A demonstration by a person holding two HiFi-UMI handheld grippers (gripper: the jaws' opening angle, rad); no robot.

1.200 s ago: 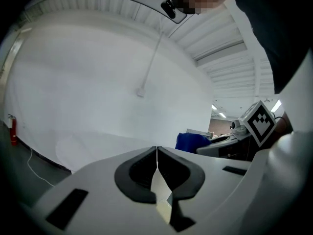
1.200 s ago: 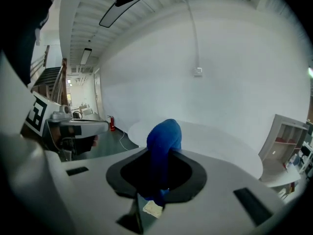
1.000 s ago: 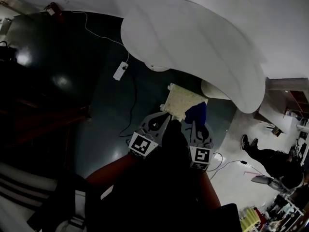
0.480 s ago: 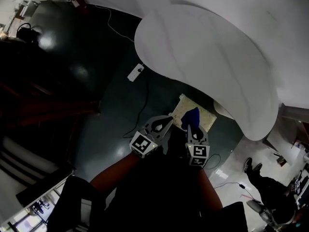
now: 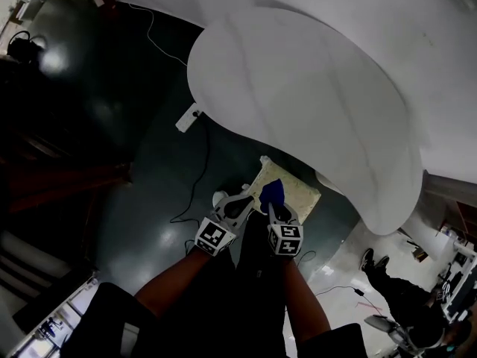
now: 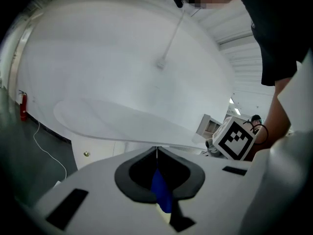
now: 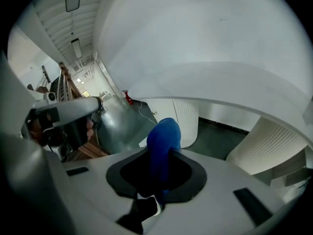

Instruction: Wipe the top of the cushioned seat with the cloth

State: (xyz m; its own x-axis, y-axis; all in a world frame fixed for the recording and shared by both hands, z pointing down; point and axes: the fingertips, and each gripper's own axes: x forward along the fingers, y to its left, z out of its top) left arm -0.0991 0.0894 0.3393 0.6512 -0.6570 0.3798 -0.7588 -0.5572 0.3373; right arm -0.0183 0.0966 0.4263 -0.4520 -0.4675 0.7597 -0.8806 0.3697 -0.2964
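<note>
My right gripper [image 7: 164, 153] has its jaws clamped on the blue cloth [image 7: 164, 136]. A rounded wad of the fabric bulges up past the jaw tips in the right gripper view.

My left gripper [image 6: 156, 153] has its jaws drawn together, the tips meeting in a thin line. A narrow strip of blue shows in the dark opening behind those tips, with a bit of cream below it. I cannot tell whether this gripper pinches the cloth or I am only seeing it through the gap.

In the head view the two grippers sit side by side, close together, each with its marker cube toward me and my forearms running back to the bottom edge. The cloth lies just beyond their tips, on the near edge of the cushioned seat [image 5: 299, 192], a cream square pad set low by the floor.

Over the far side of the seat spreads a large white curved tabletop [image 5: 298, 95]. The floor [image 5: 149, 200] to the left is dark green and glossy. A thin cable [image 5: 200, 171] trails across it from a small white plug block [image 5: 186, 116]. At the lower right, well apart from the seat, a person's legs and shoes [image 5: 376, 261] are visible.
</note>
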